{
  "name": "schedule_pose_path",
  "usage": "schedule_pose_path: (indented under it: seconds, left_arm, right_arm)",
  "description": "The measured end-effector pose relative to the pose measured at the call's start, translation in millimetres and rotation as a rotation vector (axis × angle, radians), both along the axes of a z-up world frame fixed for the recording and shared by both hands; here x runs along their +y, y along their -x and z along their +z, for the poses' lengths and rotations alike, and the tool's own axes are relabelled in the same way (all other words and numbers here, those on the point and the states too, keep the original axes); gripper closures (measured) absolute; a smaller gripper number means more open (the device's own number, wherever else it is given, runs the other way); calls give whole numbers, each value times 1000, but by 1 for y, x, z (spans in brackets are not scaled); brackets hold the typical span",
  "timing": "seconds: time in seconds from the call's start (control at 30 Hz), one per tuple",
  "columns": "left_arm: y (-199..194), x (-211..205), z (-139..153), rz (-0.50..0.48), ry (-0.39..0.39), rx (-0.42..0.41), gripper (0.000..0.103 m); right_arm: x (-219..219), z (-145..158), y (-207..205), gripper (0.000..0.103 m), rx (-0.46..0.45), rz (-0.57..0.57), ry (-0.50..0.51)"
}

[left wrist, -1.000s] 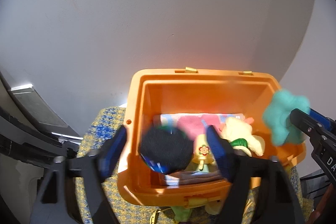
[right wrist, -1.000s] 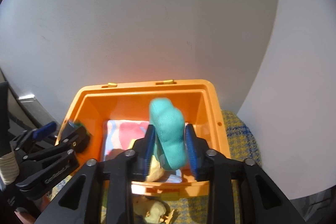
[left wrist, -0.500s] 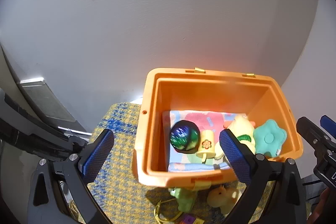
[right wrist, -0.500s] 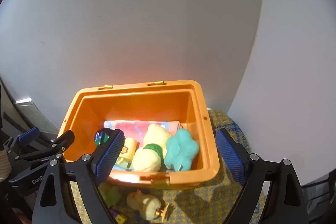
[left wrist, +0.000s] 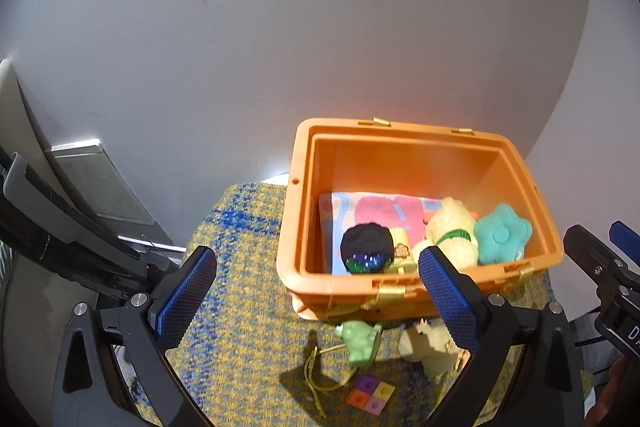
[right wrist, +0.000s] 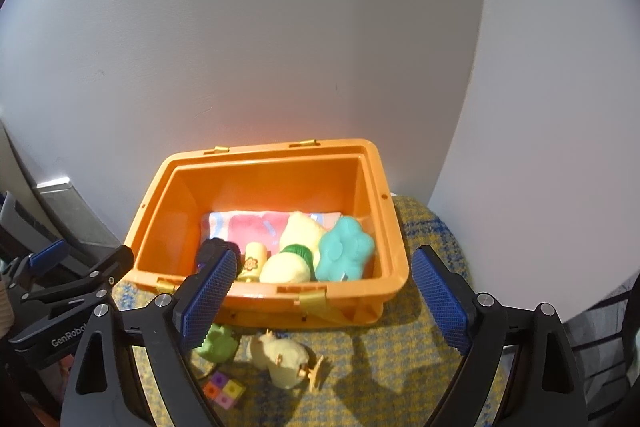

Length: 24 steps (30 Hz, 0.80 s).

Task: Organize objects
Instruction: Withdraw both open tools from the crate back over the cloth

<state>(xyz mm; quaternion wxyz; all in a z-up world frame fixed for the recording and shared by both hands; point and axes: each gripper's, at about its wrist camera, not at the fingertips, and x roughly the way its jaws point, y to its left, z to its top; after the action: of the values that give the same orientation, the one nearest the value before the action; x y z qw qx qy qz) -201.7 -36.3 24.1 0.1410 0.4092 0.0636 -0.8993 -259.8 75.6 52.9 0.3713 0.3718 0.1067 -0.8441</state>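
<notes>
From the left wrist, we are holding our left gripper (left wrist: 316, 287) spread wide with nothing in it. The orange box (left wrist: 400, 283) is sitting on the yellow rug (left wrist: 240, 307), and the dark ball (left wrist: 366, 247) and teal flower (left wrist: 502, 235) are lying inside.

From the right wrist, our right gripper (right wrist: 324, 291) is spread wide too, empty. We are thinking the next job is picking up toys: the green toy (right wrist: 218, 343), yellow duck (right wrist: 284, 357) and color block (right wrist: 224, 389) are waiting on the rug in front of the box.
</notes>
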Motion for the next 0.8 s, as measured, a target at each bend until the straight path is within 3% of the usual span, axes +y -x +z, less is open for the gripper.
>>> schedule_pose_path:
  seconds: [0.37,0.8]
  left_arm:
    - [-28,4,-11,2,24,-12,0]
    - [-50,-2,-71,12,-10,-100,0]
  right_arm:
    - [17,-9,-25,13,-8,17,-17]
    - [17,-59,-47,13,-41,47,-78]
